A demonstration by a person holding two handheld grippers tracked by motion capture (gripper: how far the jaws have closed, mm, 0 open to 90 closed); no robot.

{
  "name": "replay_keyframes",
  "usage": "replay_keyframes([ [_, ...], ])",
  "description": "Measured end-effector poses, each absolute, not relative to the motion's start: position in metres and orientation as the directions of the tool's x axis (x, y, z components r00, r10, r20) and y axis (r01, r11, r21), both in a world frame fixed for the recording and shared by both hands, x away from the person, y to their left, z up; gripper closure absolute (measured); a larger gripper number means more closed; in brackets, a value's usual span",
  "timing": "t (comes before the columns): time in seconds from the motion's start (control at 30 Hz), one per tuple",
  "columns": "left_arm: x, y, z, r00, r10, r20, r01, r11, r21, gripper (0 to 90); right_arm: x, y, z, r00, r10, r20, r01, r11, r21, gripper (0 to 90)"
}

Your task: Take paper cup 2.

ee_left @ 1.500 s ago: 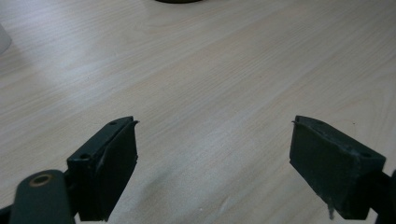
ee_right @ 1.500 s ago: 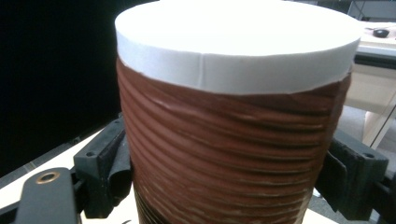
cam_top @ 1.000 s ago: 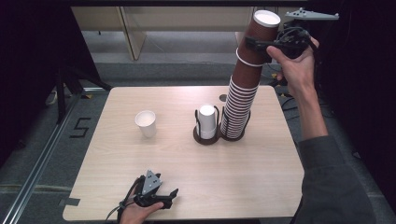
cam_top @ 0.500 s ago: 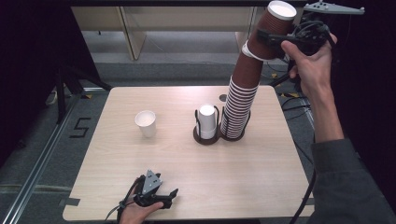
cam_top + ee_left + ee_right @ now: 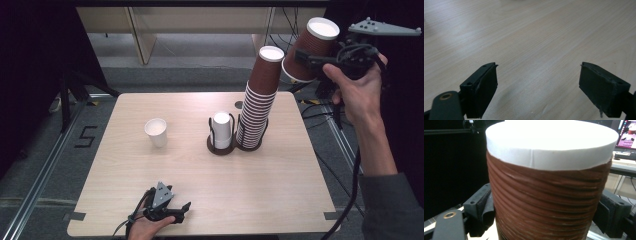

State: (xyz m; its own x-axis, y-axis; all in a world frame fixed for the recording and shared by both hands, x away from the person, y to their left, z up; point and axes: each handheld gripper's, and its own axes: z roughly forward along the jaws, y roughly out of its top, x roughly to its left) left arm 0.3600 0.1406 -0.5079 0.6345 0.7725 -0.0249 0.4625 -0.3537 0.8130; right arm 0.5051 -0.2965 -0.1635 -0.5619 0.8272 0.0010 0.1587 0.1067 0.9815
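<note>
The right hand-held gripper (image 5: 312,56) is clamping a brown cup (image 5: 311,49), tilted above and beside the stack (image 5: 257,102), seemingly to clear it. The left hand-held gripper (image 5: 181,209) is resting wide open and empty on the tabletop (image 5: 280,185), probably idle.

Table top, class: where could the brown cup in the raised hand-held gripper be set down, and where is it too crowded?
Bare wood lies between the white cup and the table's left edge, along the whole near half beside the left hand-held gripper, and at the right edge. It is crowded mid-table, around the cup holder and the tall brown stack.
</note>
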Motion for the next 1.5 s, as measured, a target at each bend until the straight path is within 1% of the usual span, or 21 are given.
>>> replay_keyframes([
  [0.1,0.36,0.141,-0.507,0.632,0.774,-0.023,0.459,-0.351,0.816,14.6,0.494,-0.304,-0.171,-0.566,0.824,0.017,0.168,0.096,0.981,16.8],
  [0.2,0.36,0.14,-0.508,0.623,0.781,-0.038,0.459,-0.326,0.826,14.6,0.482,-0.307,-0.182,-0.566,0.824,0.013,0.178,0.107,0.978,16.8],
  [0.27,0.36,0.14,-0.508,0.622,0.783,-0.031,0.46,-0.332,0.823,14.6,0.476,-0.308,-0.19,-0.572,0.821,0.01,0.183,0.116,0.976,16.7],
  [0.43,0.361,0.139,-0.508,0.63,0.776,-0.035,0.455,-0.332,0.827,14.6,0.461,-0.304,-0.22,-0.602,0.799,-0.015,0.196,0.166,0.967,16.7],
  [0.5,0.361,0.139,-0.508,0.632,0.774,-0.034,0.455,-0.335,0.825,14.6,0.457,-0.301,-0.231,-0.619,0.786,0.003,0.221,0.17,0.96,16.7],
  [0.57,0.362,0.14,-0.507,0.64,0.768,-0.023,0.452,-0.352,0.82,14.6,0.455,-0.298,-0.242,-0.625,0.781,-0.013,0.22,0.192,0.957,16.7],
  [0.63,0.362,0.139,-0.508,0.634,0.773,-0.034,0.451,-0.333,0.828,14.6,0.453,-0.295,-0.253,-0.637,0.771,-0.008,0.229,0.199,0.953,16.8],
  [0.8,0.363,0.139,-0.507,0.633,0.774,-0.031,0.439,-0.325,0.838,14.6,0.447,-0.286,-0.278,-0.671,0.741,0.006,0.247,0.216,0.945,16.8],
  [1.07,0.362,0.139,-0.506,0.626,0.779,-0.031,0.436,-0.317,0.842,14.6,0.442,-0.256,-0.331,-0.725,0.687,0.048,0.278,0.229,0.933,16.8],
  [1.13,0.362,0.139,-0.507,0.631,0.775,-0.035,0.434,-0.316,0.844,14.6,0.442,-0.248,-0.34,-0.74,0.669,0.067,0.29,0.229,0.929,16.7],
  [1.2,0.362,0.138,-0.508,0.633,0.773,-0.038,0.432,-0.312,0.846,14.6,0.444,-0.242,-0.347,-0.754,0.654,0.062,0.276,0.229,0.934,16.8],
  [1.27,0.362,0.138,-0.508,0.636,0.77,-0.035,0.429,-0.316,0.846,14.6,0.443,-0.234,-0.353,-0.762,0.642,0.083,0.297,0.233,0.926,16.7],
  [1.5,0.362,0.138,-0.508,0.633,0.773,-0.042,0.425,-0.302,0.853,14.6,0.44,-0.212,-0.371,-0.797,0.598,0.085,0.294,0.262,0.919,16.8],
])
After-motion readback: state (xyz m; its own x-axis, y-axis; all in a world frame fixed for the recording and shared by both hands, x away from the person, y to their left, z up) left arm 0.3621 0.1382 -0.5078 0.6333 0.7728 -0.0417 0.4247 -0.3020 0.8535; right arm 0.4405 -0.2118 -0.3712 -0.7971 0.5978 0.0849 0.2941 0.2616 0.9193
